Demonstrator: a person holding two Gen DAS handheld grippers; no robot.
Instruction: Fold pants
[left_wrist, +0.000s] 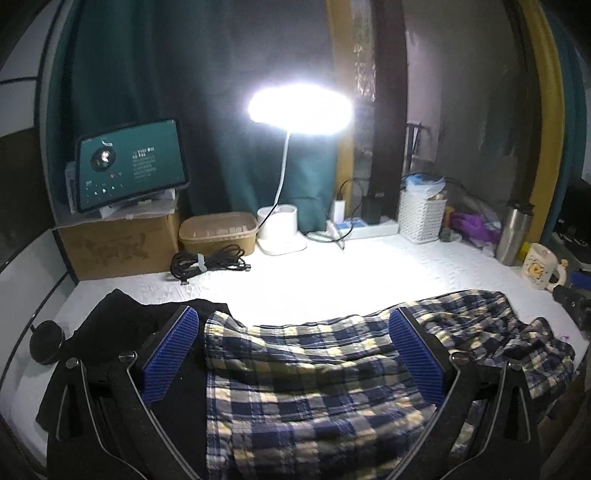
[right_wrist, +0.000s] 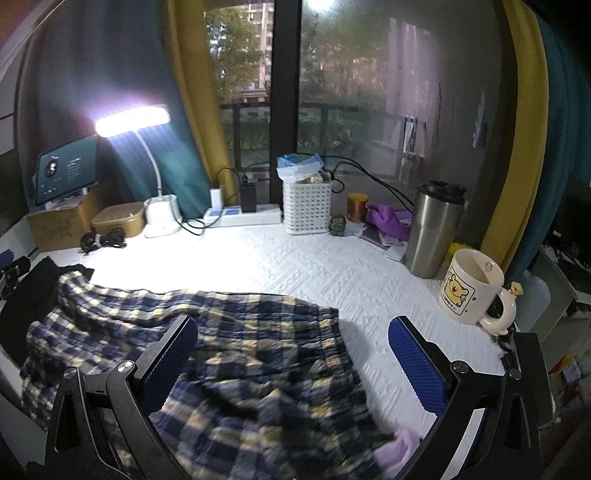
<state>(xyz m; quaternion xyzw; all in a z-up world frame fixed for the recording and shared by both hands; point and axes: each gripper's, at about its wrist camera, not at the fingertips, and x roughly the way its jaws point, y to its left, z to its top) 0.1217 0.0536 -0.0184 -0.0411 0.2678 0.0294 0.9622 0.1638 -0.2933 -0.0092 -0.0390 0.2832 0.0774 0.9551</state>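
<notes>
Blue, yellow and white plaid pants (left_wrist: 303, 373) lie crumpled across the near part of a white textured table cover (left_wrist: 369, 273). My left gripper (left_wrist: 293, 325) is open above their left part, with nothing between its blue pads. In the right wrist view the pants (right_wrist: 236, 343) spread from the left edge to the middle. My right gripper (right_wrist: 293, 332) is open above their right end, its left finger over the cloth and its right finger over bare cover.
A black garment (left_wrist: 122, 325) lies left of the pants. At the back stand a lit desk lamp (left_wrist: 299, 107), tablet (left_wrist: 129, 164), cardboard box (left_wrist: 118, 243), coiled cable (left_wrist: 210, 262) and white basket (right_wrist: 306, 206). A steel tumbler (right_wrist: 436, 229) and mug (right_wrist: 472, 286) stand at the right.
</notes>
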